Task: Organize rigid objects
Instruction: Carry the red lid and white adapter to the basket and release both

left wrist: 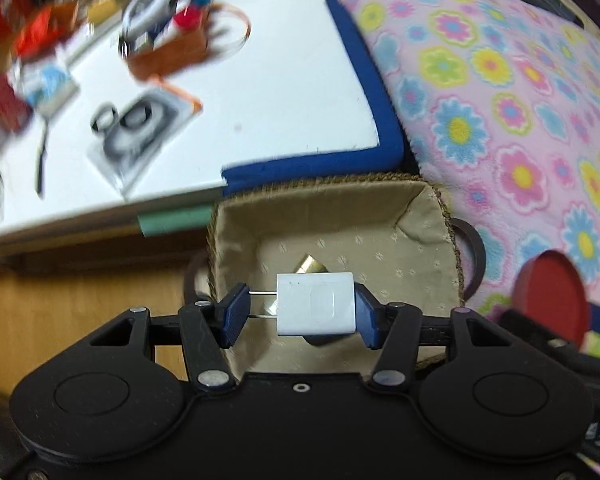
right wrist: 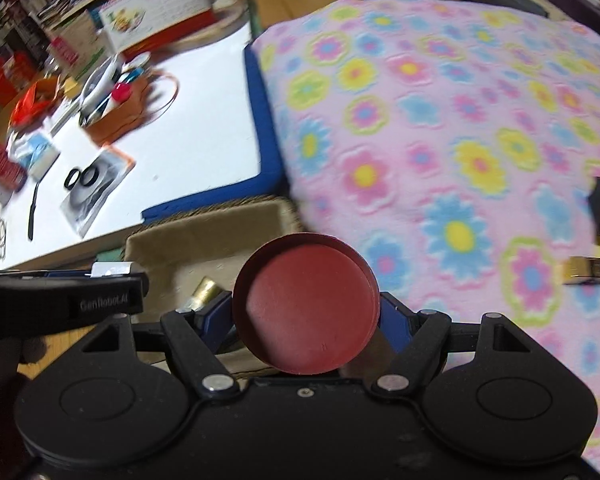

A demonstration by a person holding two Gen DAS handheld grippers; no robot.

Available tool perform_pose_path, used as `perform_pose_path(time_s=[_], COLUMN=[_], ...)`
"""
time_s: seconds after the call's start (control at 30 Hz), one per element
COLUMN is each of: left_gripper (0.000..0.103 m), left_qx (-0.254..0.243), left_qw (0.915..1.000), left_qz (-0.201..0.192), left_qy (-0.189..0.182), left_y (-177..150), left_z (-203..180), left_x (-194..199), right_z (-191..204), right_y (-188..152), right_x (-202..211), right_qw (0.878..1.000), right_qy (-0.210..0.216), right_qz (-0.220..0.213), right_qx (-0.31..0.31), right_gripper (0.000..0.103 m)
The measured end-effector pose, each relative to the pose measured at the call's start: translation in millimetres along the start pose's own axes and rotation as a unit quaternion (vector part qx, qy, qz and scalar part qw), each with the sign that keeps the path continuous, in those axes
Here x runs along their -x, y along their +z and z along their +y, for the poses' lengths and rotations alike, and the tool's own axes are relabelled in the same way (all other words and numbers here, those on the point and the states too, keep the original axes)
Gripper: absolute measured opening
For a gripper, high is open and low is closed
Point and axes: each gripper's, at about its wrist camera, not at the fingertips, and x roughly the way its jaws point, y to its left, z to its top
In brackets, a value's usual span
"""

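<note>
My left gripper (left wrist: 298, 310) is shut on a white plug adapter (left wrist: 315, 304); its two metal prongs point left against the left pad. It hangs over a woven basket with beige lining (left wrist: 380, 216) that holds a brass-coloured object (left wrist: 310, 266). My right gripper (right wrist: 306, 312) is shut on a round dark red lid (right wrist: 306, 306), held beside the same basket (right wrist: 204, 224), where the brass object (right wrist: 205, 290) shows. The red lid also shows at the right in the left wrist view (left wrist: 550, 296).
A white table with a blue edge (left wrist: 260, 92) carries an orange box of items (left wrist: 172, 48), black rings on a card (left wrist: 136, 128), a pen and packets. A pink flowered blanket (right wrist: 460, 140) lies to the right. The left gripper body (right wrist: 60, 304) sits left of my right one.
</note>
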Motion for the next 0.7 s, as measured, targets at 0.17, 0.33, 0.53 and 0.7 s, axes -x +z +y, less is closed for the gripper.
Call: perform_pose_path(time_s=[0.17, 0.33, 0.53, 0.7], left_gripper=[0.046, 0.046, 0.049, 0.055], left_qx=[0.021, 0.018, 0.014, 0.025], left_qw=[0.9998, 0.9996, 0.9997, 0.9991], left_qz=[0.003, 0.020, 0.012, 0.019], left_qy=[0.006, 0.000, 0.014, 0.026], left_y=[-1, 4, 5, 7], left_z=[12, 10, 6, 12], left_x=[-2, -10, -9, -12], right_z=[10, 14, 25, 27], right_y=[-2, -1, 10, 15], right_x=[-22, -49, -68, -79], right_qw=[1.000, 0.999, 0.999, 0.999], right_qy=[-0.008, -0.014, -0.009, -0.010], right_qz=[0.015, 0.036, 0.042, 0.046], right_qx=[0.005, 0.007, 0.014, 0.005], right_gripper=[0.076, 0.076, 0.077, 0.085])
